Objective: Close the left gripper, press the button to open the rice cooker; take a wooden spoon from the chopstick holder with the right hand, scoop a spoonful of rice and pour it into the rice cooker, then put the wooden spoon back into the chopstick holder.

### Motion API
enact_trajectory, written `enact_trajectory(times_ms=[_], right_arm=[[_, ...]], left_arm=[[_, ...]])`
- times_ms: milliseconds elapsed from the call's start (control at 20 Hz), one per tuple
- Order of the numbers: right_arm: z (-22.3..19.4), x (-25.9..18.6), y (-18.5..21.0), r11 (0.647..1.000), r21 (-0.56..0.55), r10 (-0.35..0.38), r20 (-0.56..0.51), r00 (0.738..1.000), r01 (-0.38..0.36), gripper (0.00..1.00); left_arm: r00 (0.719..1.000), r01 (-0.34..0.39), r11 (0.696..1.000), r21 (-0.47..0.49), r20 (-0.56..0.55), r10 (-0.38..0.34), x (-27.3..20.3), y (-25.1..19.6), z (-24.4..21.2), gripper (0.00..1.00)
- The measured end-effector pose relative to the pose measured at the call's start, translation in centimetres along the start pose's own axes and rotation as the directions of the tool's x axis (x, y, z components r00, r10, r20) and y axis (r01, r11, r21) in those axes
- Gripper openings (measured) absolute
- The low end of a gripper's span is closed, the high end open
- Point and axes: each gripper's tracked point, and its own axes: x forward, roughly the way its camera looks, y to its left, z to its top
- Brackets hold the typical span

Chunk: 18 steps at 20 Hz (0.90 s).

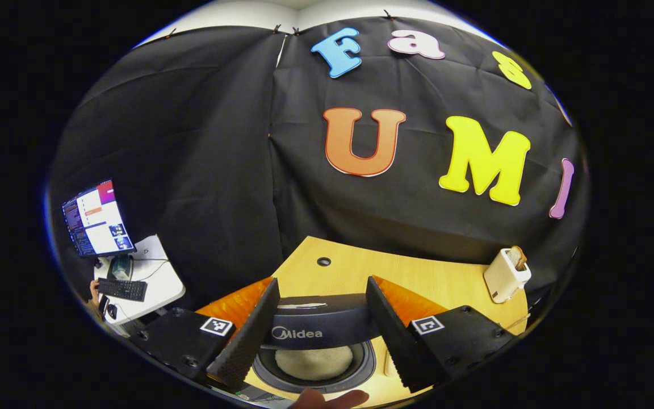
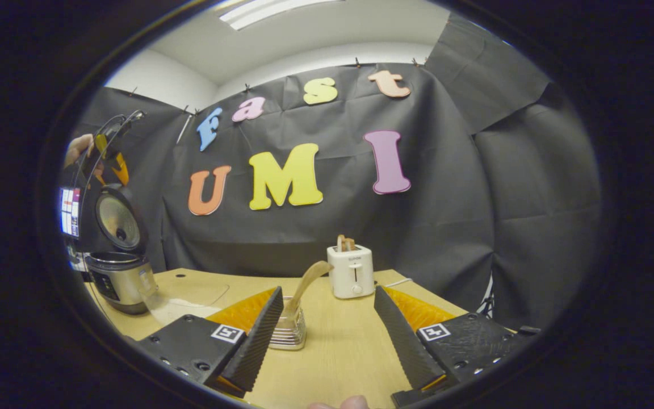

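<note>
With the cooker (image 2: 117, 250) lid up, the open right claw (image 2: 327, 335) may knock the spoon (image 2: 309, 281) or tip its holder (image 2: 288, 329); the left claw (image 1: 318, 335) is open too.

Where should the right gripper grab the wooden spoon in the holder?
On the bare upper handle of the wooden spoon, above the chopstick holder rim. It leans up and right, so come from the front with the open right gripper tilted to match, probably.

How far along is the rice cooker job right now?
Done: the rice cooker stands with its lid up, so the button press looks finished. In hand: nothing yet; the right gripper is open, facing the wooden spoon, which sits in the chopstick holder. The left gripper hangs open over the cooker. Left: take the spoon, scoop, pour, return it.
</note>
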Motion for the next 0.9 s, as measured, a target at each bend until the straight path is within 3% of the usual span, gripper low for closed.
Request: enact_trajectory(times_ms=[150,200,350,400,500,600,650,900], right_arm=[[-0.2,0.0,1.0,1.000,-0.001,0.025,-0.005,1.000,-0.025,0.91],[-0.1,-0.1,1.2,1.000,-0.001,0.031,-0.003,1.000,-0.031,0.96],[-0.2,-0.4,2.3,0.999,0.002,0.052,0.000,0.999,-0.052,0.91],[-0.2,-0.5,2.7,0.998,0.002,0.063,0.001,0.998,-0.063,0.95],[-0.2,-0.7,3.1,0.997,-0.001,0.072,0.008,0.997,-0.072,0.95],[-0.4,-1.0,3.9,0.996,0.021,0.091,0.008,0.996,-0.091,0.91],[-0.7,-1.1,4.3,0.994,0.029,0.102,0.003,0.995,-0.102,0.95],[-1.0,-1.3,4.9,0.993,0.013,0.114,-0.005,0.993,-0.114,0.95]], left_arm=[[1.000,-0.014,0.999,0.034,0.007,0.014,-1.2,-0.2,-2.4,0.98],[1.000,-0.015,1.000,0.024,0.002,0.015,-1.5,-0.3,-3.3,0.98],[1.000,-0.001,1.000,-0.025,-0.003,0.001,-2.2,-0.5,-5.6,0.98],[1.000,0.005,0.999,-0.046,-0.011,-0.006,-2.3,-0.7,-6.4,0.98],[0.999,0.016,0.997,-0.076,-0.031,-0.019,-2.5,-0.9,-8.5,0.98],[0.999,0.016,0.997,-0.080,-0.033,-0.019,-2.5,-1.1,-10.3,0.98],[0.999,0.013,0.997,-0.078,-0.041,-0.017,-2.6,-1.1,-11.3,0.98],[1.000,0.011,0.997,-0.073,-0.025,-0.013,-2.4,-1.3,-14.0,0.98]])
